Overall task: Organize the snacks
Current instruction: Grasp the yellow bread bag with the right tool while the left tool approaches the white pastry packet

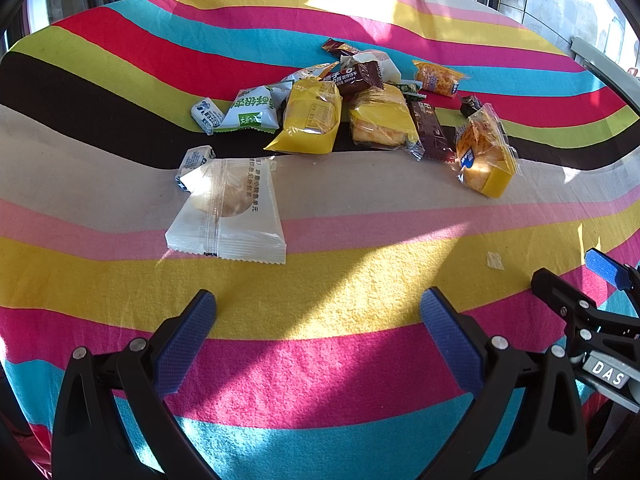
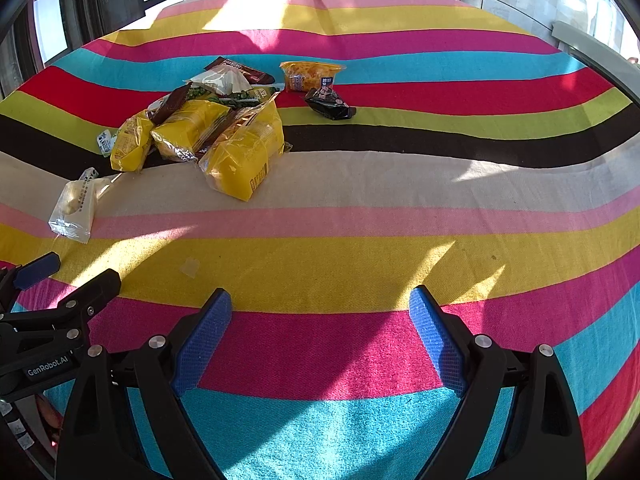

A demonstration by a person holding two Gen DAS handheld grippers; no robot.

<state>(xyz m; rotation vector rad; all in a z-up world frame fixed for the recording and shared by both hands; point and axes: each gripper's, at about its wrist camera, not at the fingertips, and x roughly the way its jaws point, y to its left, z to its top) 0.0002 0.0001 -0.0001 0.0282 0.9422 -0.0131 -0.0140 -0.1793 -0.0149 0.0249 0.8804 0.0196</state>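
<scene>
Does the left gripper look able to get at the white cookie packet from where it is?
Probably yes. The left gripper is open and empty, and only bare tablecloth lies between it and the white cookie packet.

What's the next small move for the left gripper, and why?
Probably ease the left gripper forward to the white cookie packet: it lies flat, apart from the snack pile, nearest the open empty gripper, with bare tablecloth between.
</scene>
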